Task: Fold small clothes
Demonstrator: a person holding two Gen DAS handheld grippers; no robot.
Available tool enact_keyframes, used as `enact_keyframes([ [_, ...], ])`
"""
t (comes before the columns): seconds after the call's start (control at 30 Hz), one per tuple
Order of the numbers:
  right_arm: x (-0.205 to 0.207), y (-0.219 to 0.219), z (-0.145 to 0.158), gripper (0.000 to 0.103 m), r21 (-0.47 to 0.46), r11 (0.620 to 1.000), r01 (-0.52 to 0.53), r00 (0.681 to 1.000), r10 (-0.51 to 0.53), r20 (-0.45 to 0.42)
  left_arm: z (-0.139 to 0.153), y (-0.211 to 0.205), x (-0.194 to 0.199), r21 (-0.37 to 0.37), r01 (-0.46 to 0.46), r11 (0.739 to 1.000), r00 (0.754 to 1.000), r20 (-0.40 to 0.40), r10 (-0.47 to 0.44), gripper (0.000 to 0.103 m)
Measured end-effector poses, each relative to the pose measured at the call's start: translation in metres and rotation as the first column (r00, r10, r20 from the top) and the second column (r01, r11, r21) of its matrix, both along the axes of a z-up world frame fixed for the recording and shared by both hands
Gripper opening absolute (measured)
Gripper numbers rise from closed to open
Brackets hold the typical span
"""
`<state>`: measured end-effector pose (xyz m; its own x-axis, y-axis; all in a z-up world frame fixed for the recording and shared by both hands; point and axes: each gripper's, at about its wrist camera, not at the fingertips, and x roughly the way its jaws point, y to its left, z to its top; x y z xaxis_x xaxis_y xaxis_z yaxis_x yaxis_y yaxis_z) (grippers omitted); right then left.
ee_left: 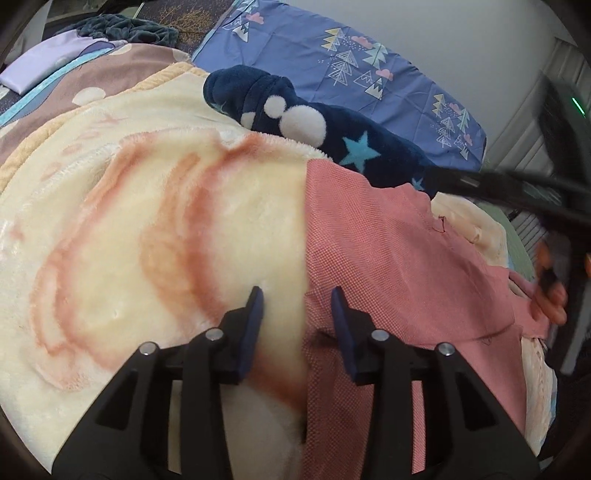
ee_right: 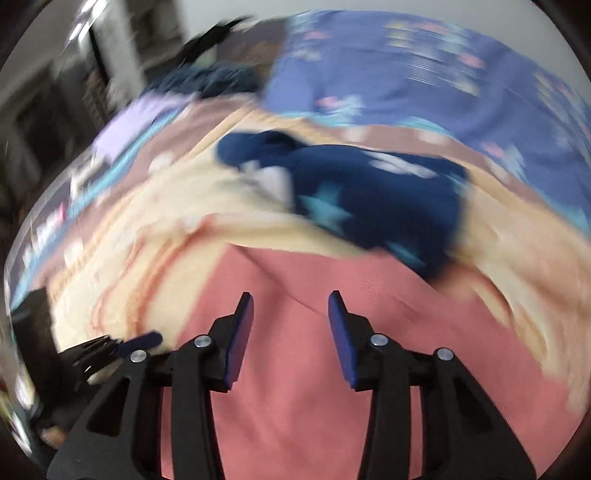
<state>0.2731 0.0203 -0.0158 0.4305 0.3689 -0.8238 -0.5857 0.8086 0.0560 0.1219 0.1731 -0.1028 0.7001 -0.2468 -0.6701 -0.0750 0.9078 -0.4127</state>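
Observation:
A salmon-pink woven garment (ee_left: 388,251) lies flat on a cream plush blanket (ee_left: 147,221). Its straight left edge runs up between the fingers of my left gripper (ee_left: 297,299), which stands open just above it with nothing pinched. In the blurred right wrist view my right gripper (ee_right: 291,299) is open over the middle of the pink garment (ee_right: 295,387) and holds nothing. The left gripper's blue fingertip (ee_right: 146,339) shows at that view's lower left. A person's hand (ee_left: 552,295) grips a blurred black tool at the garment's right side.
A navy fleece garment with stars and white dots (ee_left: 332,136) (ee_right: 369,199) lies crumpled just beyond the pink one. A blue tree-patterned sheet (ee_left: 351,55) lies behind it. A lilac folded cloth (ee_left: 37,70) and a dark teal heap (ee_left: 129,29) sit far left.

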Motion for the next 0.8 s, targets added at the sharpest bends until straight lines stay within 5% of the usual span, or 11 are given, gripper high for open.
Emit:
enact_keyframes([
  [0.07,0.013,0.039,-0.012,0.043,-0.065,0.997,-0.041,0.999,0.040,-0.015,0.002,-0.003,-0.001,0.011,0.012,1.000,1.000,0.008,-0.012,0.053],
  [0.2,0.037,0.076,-0.040,0.046,-0.093,0.994,-0.049,0.995,0.041,-0.091,-0.002,-0.010,0.003,0.019,0.050,0.999,0.999,-0.005,-0.050,0.053],
  [0.23,0.041,0.081,-0.047,0.021,-0.103,0.993,-0.051,0.994,0.040,-0.099,-0.004,-0.011,0.005,0.023,0.051,0.998,0.999,-0.012,-0.051,0.039],
  [0.27,0.042,0.084,-0.049,0.001,-0.118,0.992,-0.051,0.994,0.039,-0.101,-0.005,-0.010,0.007,0.031,0.043,0.999,0.999,-0.024,-0.042,0.006],
  [0.33,0.048,0.083,-0.048,0.001,-0.055,0.998,-0.010,0.996,0.005,-0.084,-0.006,-0.005,0.007,0.013,0.024,1.000,0.999,-0.032,-0.023,0.005],
  [0.4,0.053,0.083,-0.049,0.001,0.028,0.999,0.017,0.995,-0.014,-0.097,-0.003,-0.003,0.005,0.073,-0.025,0.997,0.999,-0.040,0.028,0.002],
  [0.47,0.058,0.087,-0.058,0.001,0.040,0.999,0.029,0.995,-0.025,-0.101,-0.009,0.001,0.007,0.137,-0.070,0.988,0.994,-0.078,0.081,0.000],
  [0.5,0.058,0.087,-0.062,0.002,0.023,0.999,0.031,0.996,-0.029,-0.083,-0.013,0.006,0.008,0.100,-0.067,0.993,0.993,-0.088,0.076,0.000],
  [0.63,0.045,0.049,-0.038,0.038,0.074,0.991,0.111,0.994,-0.112,-0.003,-0.010,0.012,0.005,0.059,-0.063,0.996,0.996,-0.065,0.067,0.000],
  [0.7,0.028,0.019,-0.017,0.040,0.132,0.985,0.112,0.990,-0.122,0.070,-0.003,0.011,0.001,0.056,-0.060,0.997,0.998,-0.032,0.062,0.000],
  [0.8,0.001,-0.020,-0.005,0.032,0.109,0.992,0.065,0.996,-0.071,0.055,0.016,0.006,-0.010,0.020,-0.018,1.000,0.997,0.077,0.016,0.002],
])
